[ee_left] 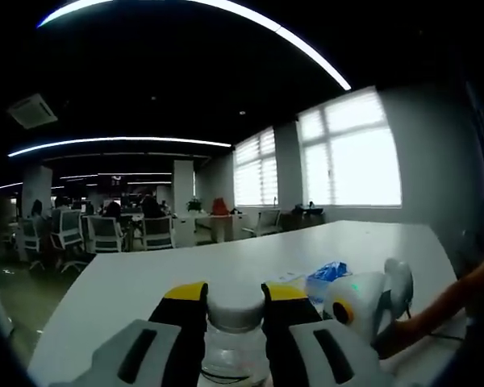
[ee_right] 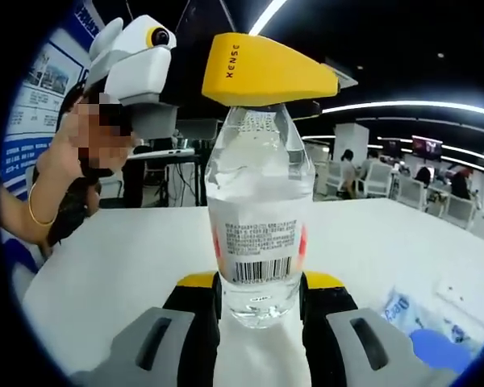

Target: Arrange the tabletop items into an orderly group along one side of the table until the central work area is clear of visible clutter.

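**Both tongs closed on one water bottle**

Clearly the bottle (ee_right: 258, 218) stands upright at the centre of the right gripper view, clear plastic with water in it and a white label bearing a barcode, small print too fine to read and a touch of red at each edge. The right tongs (ee_right: 259, 292) are closed on its lower body, their yellow-tipped black jaws pressed to either side just below the label. At the top of that frame the left tongs (ee_right: 268, 74) reach in over the bottle's neck; the yellow jaw facing the camera carries the word "XENSE" in dark letters. A hand (ee_right: 68, 149) at upper left holds that gripper's white body.

From the left gripper view, the bottle's white cap (ee_left: 235, 306) sits low in the frame, squeezed between the left tongs' (ee_left: 235, 300) two yellow-and-black jaws, so they grip the bottle at its cap. To the lower right the right gripper's white body (ee_left: 363, 300) shows, with a hand (ee_left: 403, 329) behind it.

The white counter (ee_left: 226, 270) carries the bottle. A blue-and-white packet (ee_left: 327, 276) lies on it right of centre in the left gripper view; in the right gripper view it sits at lower right (ee_right: 403, 310), its printing unreadable. Posters (ee_right: 32, 97) with illegible text hang at far left there.
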